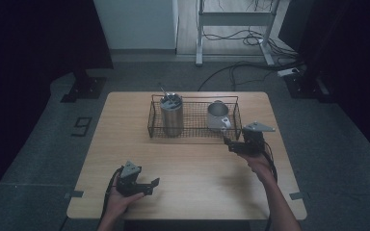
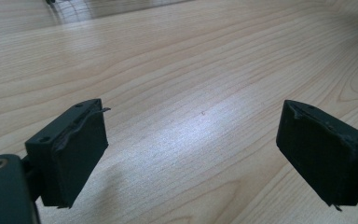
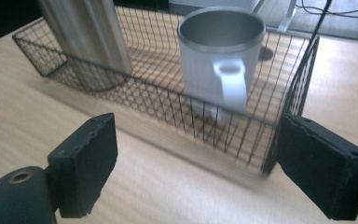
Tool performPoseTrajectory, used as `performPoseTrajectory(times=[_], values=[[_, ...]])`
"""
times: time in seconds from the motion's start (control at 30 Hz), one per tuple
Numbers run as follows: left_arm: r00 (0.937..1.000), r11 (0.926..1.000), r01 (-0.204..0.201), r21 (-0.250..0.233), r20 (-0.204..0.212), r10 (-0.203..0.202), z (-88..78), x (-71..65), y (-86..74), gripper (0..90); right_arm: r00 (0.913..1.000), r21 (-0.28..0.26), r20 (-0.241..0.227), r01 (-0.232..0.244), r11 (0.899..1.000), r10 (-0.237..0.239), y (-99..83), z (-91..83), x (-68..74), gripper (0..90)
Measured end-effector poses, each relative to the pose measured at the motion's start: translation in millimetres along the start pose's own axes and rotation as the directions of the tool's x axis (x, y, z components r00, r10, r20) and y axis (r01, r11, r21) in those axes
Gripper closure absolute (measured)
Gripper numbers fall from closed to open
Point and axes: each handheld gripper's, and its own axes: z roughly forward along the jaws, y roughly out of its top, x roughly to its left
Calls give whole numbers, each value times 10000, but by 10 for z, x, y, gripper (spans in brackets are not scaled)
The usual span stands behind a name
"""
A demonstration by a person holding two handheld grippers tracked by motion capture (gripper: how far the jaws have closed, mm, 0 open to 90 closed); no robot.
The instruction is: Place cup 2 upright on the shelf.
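Your left gripper point(image 1: 147, 185) is sitting nearest the camera, at about 7 o'clock on the table point(image 1: 188, 192), with its jaws spread wide and nothing between them. Through the left gripper view, those jaws are framing bare wood grain point(image 2: 191, 116) and gripping nothing.

Your right gripper point(image 1: 227, 142) is hovering at about 3 o'clock, just beside the near right corner of the basket point(image 1: 156, 132), jaws pointing toward 10 o'clock. Its jaws are also spread, and they are pinching nothing. Through the right gripper view, the basket's near wire wall point(image 3: 158, 100) is standing between the jaws and the mug point(image 3: 219, 56).

You are looking at a wire basket lying at 12 o'clock on the table, well apart from your left gripper. A steel tumbler point(image 1: 171, 115) is standing upright in its left half, with what looks like a thin utensil sticking out of the top; I cannot tell which kind. The mug point(image 1: 218, 115) is standing upright in the right half, its white handle point(image 3: 230, 84) facing your right gripper. Mug and tumbler are standing apart, not touching.

Cables point(image 1: 241, 67) are lying on the floor beyond the table, toward 1 o'clock.
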Motion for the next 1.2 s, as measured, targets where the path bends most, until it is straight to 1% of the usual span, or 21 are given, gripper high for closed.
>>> performPoseTrajectory(times=[0.07,0.37,0.57,0.73,0.9,1.2], values=[[10000,10000,-31,20,-22,31,10,-2,-3,87,10000,46,58,71,10000,-72,-83,-41,4,128],[10000,9999,-54,92,-22,54,24,-5,-13,87,10000,-4,-25,-70,10000,70,-490,-214,47,131],[10000,9999,-54,125,-44,54,26,-3,-17,87,10000,232,18,-77,9997,77,-731,-267,71,132],[10000,9998,-58,198,-65,59,43,-3,-27,87,9998,419,66,-204,9989,202,-907,-286,47,134],[9999,9997,-97,215,-60,98,44,-13,-25,87,9996,620,139,-258,9977,250,-1001,-285,18,135],[9999,9996,-146,243,-70,148,45,-13,-25,87,9995,567,210,-234,9981,223,-1002,-286,11,135]])
